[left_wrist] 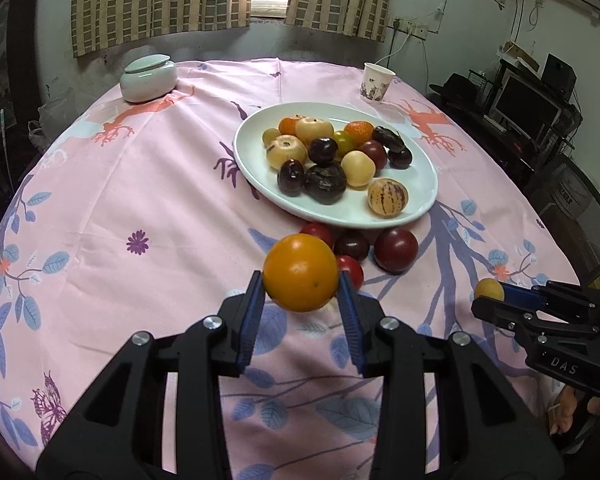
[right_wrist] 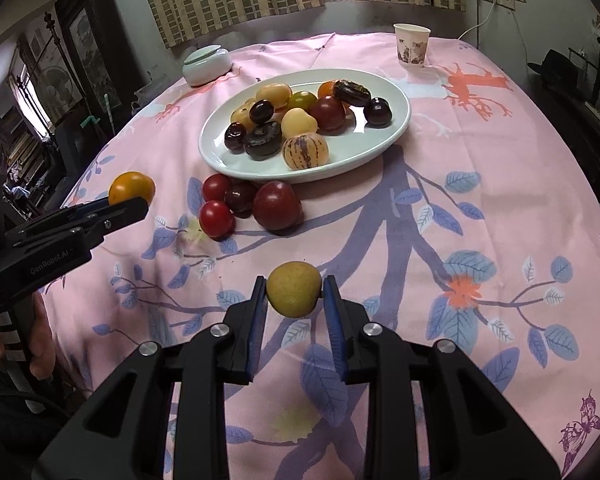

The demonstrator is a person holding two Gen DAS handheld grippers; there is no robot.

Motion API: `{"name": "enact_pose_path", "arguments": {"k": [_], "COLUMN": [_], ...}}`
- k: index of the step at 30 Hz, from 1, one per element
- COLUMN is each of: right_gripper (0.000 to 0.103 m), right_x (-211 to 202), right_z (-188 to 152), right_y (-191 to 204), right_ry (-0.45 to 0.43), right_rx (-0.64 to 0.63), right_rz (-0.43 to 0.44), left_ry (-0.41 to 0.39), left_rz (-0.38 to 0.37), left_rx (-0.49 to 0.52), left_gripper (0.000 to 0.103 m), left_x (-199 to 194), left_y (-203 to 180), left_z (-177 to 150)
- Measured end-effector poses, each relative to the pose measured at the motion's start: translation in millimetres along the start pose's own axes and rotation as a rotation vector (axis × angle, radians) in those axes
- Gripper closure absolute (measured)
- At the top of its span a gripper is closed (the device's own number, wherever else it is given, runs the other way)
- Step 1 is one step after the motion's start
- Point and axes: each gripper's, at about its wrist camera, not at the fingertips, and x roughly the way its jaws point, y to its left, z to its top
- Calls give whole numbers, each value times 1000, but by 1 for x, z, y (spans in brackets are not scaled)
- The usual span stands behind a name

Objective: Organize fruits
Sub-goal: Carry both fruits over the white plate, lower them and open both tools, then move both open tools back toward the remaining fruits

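We see the left claw (left_wrist: 300,292) clamped on a round orange fruit (left_wrist: 301,273), its blue ribbed pads pressing the fruit's two sides. The fruit is nearly a sphere, so it has no long axis that we can name; its skin is smooth and glossy with a few small dark specks. It hangs clear of the bench (left_wrist: 140,200), in front of the white oval plate (left_wrist: 256,184).

The right claw (right_wrist: 294,290) is closed on a small yellow-green fruit (right_wrist: 294,289), also near-round, with a matt, faintly speckled skin. It too is held above the cloth, on our side of the plate.

Both claws slope down toward the bench, black angular frames with silver bolts. In the right wrist view, fingers (right_wrist: 40,344) wrap the left tool's handle.

The plate's long axis runs across the bench from near left to far right in the left wrist view. It carries dark purple, pale yellow, orange and green fruits, with a striped cream one (left_wrist: 387,199) nearest its front rim. Four red and maroon fruits (right_wrist: 278,205) lie on the cloth just beside that rim, touching one another.

The pink cloth is printed with blue leaves and purple branches.
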Motion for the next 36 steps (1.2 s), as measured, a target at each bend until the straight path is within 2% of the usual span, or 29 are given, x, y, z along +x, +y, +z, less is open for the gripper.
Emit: {"name": "enact_pose_path", "arguments": {"k": [4, 7, 11, 15, 20, 25, 27, 28, 29, 30, 32, 36], "right_gripper": [74, 74, 74, 74, 74, 74, 62, 43, 39, 39, 39, 38], "right_x": [-3, -4, 14, 42, 61, 70, 72, 72, 71, 68, 64, 44], "right_z": [23, 46, 82, 108, 120, 124, 125, 125, 125, 124, 124, 115], "right_y": [-3, -6, -12, -16, -28, -30, -29, -28, -27, -25, -26, -27], "right_ry": [-21, -53, -77, -75, -82, -83, -89, -96, -111, -125, -125, -99], "right_rx": [-37, -60, -68, -96, -76, -78, -82, -84, -85, -93, -96, -83], "right_rz": [-19, -39, -45, -74, -44, -22, -18, -26, -40, -53, -65, -104], "left_ry": [-11, -2, -2, 37, 92, 101, 102, 102, 91, 66, -8, -75], "left_rz": [23, 3, -14, -67, -62, -44, -43, -44, -42, -32, 7, 63], "left_rx": [43, 60, 90, 101, 110, 103, 98, 93, 91, 95, 110, 118], "left_gripper": [66, 66, 66, 65, 65, 65, 64, 64, 52, 33, 22, 4], "left_x": [3, 13, 34, 64, 101, 116, 117, 116, 112, 105, 85, 43], "left_y": [1, -4, -25, -48, -61, -63, -62, -61, -60, -59, -56, -43], "left_z": [27, 55, 93, 123, 140, 147, 149, 150, 150, 151, 150, 140]}}
